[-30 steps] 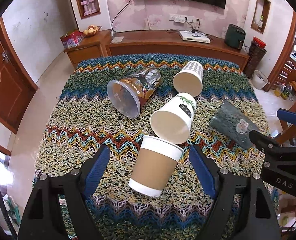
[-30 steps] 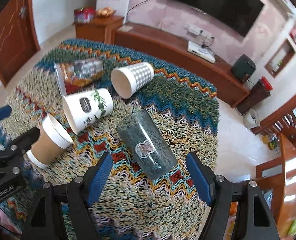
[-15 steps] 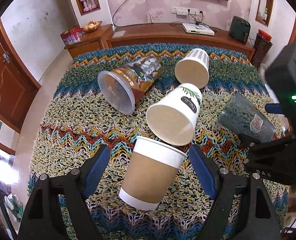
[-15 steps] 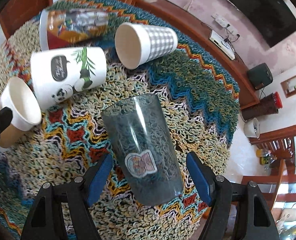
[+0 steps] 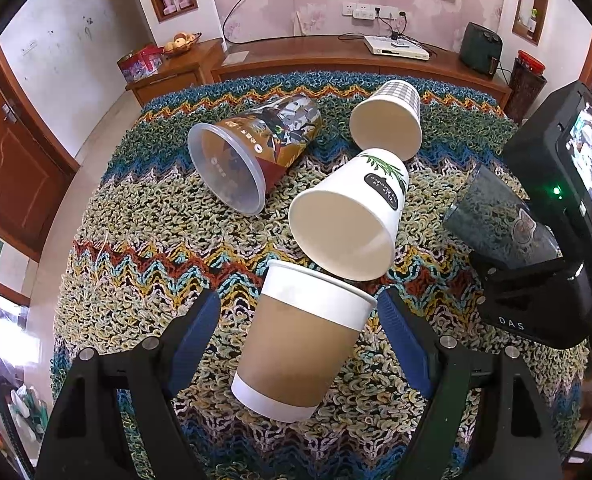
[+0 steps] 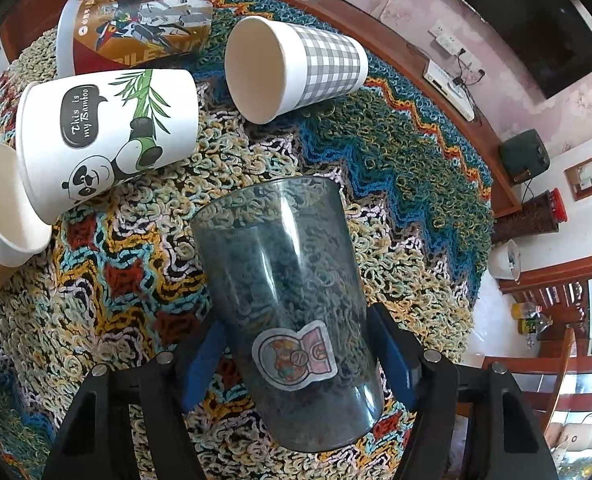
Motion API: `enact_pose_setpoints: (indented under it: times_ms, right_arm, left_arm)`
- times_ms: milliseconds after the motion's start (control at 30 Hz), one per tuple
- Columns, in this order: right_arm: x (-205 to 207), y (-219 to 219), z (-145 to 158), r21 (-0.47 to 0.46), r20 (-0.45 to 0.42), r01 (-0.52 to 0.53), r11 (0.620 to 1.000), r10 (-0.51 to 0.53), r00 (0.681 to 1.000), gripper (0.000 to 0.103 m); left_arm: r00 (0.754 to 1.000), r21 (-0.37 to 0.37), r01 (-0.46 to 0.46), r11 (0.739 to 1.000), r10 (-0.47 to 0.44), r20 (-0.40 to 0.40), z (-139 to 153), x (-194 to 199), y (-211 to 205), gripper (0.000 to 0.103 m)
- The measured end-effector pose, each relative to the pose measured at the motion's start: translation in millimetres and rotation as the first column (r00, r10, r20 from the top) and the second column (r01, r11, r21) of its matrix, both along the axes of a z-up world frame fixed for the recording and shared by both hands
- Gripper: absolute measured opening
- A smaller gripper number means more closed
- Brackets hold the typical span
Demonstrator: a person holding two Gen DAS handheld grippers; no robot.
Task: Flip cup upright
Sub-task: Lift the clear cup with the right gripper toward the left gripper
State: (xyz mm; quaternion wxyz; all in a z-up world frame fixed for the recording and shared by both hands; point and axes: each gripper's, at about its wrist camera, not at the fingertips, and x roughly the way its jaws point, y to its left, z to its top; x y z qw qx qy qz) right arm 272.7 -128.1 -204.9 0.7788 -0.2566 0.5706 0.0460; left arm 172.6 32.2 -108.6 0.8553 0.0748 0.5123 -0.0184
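Note:
Several cups lie on their sides on the woven cloth. My left gripper [image 5: 297,328] is open around a brown paper cup [image 5: 296,344], its blue pads apart from the cup's sides. My right gripper [image 6: 296,354] is open around a dark see-through tumbler [image 6: 284,292] with a sticker, its base nearest me and its pads beside it. The tumbler also shows in the left wrist view [image 5: 495,220], with the right gripper's body behind it. The brown cup shows at the left edge of the right wrist view [image 6: 0,216].
A panda paper cup [image 5: 347,220] [image 6: 108,136] rests against the brown cup's rim. A checked paper cup [image 5: 387,120] [image 6: 296,68] and a printed plastic cup [image 5: 256,156] [image 6: 136,32] lie further back. The table edge [image 6: 475,240] drops off to the right.
Both grippers have moved forward and down, so each cup now sits between the fingers. The cups lie where they were.

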Motion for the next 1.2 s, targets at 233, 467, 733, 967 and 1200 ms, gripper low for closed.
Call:
enact_pose_setpoints:
  times_ms: [233,467,733,967,1200]
  right_arm:
    - [-25,17,7,-0.022,0.038,-0.044,0.999,0.044,0.998,0.07]
    - [-63,40,25,0.002,0.038,-0.091,0.996,0.09,0.995,0.07]
    - [-125,71,38,0.185,-0.084,-0.024,0.982,0.04,0.996,0.07]
    - [-167,88,35,0.291,-0.168,0.118,0.949,-0.071,0.983,0.07]
    - [-191,108,21,0.374,-0.249,0.214,0.903,-0.125,0.96,0.07]
  left_arm:
    - [1.0,0.002,-0.002,1.0,0.002,0.004,3,-3,3,0.084]
    - [1.0,0.017,-0.008,1.0,0.008,0.004,12,-17,20,0.084]
    - [1.0,0.03,0.005,1.0,-0.004,-0.005,27,-55,45,0.084]
    - [0.999,0.056,0.016,0.998,-0.013,-0.049,22,-91,70,0.084]
    - [0.996,0.066,-0.001,0.998,0.006,-0.087,14,-114,96,0.084]
